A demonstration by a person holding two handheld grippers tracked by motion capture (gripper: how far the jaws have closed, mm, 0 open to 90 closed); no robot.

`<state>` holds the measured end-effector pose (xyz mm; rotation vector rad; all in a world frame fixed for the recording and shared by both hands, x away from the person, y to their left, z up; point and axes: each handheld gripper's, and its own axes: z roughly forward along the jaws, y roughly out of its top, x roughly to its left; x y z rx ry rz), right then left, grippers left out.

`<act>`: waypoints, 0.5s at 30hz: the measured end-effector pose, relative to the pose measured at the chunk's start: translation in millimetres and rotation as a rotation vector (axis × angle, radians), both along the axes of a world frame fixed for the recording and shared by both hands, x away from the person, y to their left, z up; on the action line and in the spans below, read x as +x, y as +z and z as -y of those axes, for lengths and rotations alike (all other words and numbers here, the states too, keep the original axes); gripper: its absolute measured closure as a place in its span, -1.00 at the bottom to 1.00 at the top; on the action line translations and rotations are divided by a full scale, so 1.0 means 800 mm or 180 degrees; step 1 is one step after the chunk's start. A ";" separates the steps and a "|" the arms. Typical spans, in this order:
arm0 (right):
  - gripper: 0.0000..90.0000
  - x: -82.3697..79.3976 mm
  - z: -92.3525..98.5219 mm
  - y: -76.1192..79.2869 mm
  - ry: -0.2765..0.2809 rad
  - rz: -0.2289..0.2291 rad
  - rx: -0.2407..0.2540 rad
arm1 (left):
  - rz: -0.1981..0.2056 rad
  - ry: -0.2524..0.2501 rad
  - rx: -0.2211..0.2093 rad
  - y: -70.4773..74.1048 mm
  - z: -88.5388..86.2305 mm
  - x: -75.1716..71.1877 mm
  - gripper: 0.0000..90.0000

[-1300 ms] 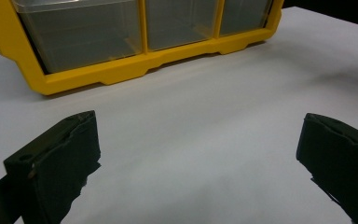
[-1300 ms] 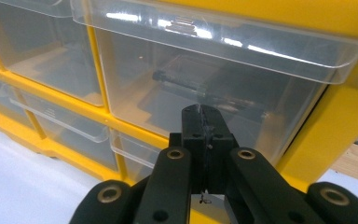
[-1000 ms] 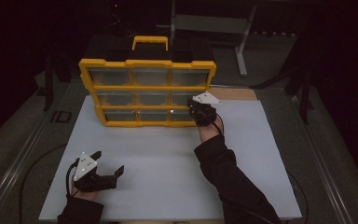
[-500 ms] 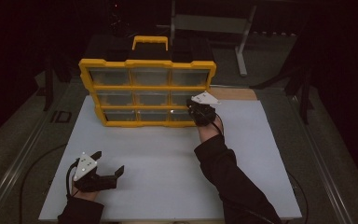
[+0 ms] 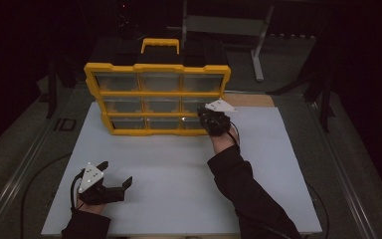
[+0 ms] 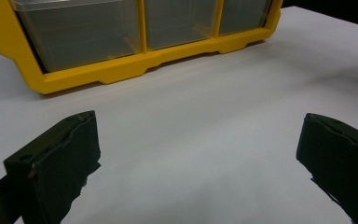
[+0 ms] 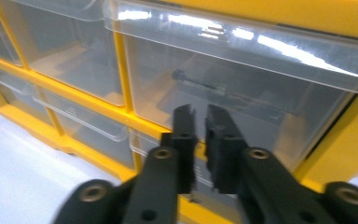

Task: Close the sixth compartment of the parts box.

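A yellow organizer (image 5: 156, 94) with several clear drawers and a yellow handle stands upright at the back of the white table (image 5: 179, 169). My right gripper (image 5: 204, 119) is up against its lower right drawers. In the right gripper view the gripper (image 7: 199, 112) has its jaws a narrow gap apart in front of a clear drawer (image 7: 261, 98) that holds dark, long parts. These jaws have just been opening, and nothing is pinched between them. My left gripper (image 5: 115, 173) rests near the table's front left, wide open and empty. In its own view the gripper (image 6: 198, 126) faces the organizer (image 6: 121, 70).
A dark stand (image 5: 258, 45) and floor lie behind the table. A brown board (image 5: 251, 99) lies by the organizer's right side. A sleeved forearm (image 5: 243, 189) crosses the right half of the table.
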<state>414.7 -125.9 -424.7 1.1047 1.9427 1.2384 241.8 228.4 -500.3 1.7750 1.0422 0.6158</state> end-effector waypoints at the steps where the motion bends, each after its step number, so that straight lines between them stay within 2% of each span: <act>1: 0.66 -0.001 0.000 0.000 0.0006 -0.0002 0.0032 | -0.0001 0.0002 0.0002 0.000 0.000 0.000 -1.00; 5: 0.38 -0.004 0.000 0.002 0.0029 -0.0021 0.0081 | -0.0001 0.0003 0.0001 0.000 0.001 0.000 -1.00; 8: 0.22 -0.005 -0.002 0.002 0.0047 -0.0078 0.0089 | -0.0009 0.0002 0.0004 0.000 0.001 0.001 -1.00; 10: 0.04 -0.005 -0.003 0.001 0.0054 -0.0135 0.0086 | -0.0007 0.0005 -0.0007 0.000 0.001 0.001 -1.00; 15: -0.35 -0.007 -0.006 -0.001 -0.0017 -0.0235 0.0117 | -0.0013 0.0004 -0.0012 0.000 0.003 0.003 -1.00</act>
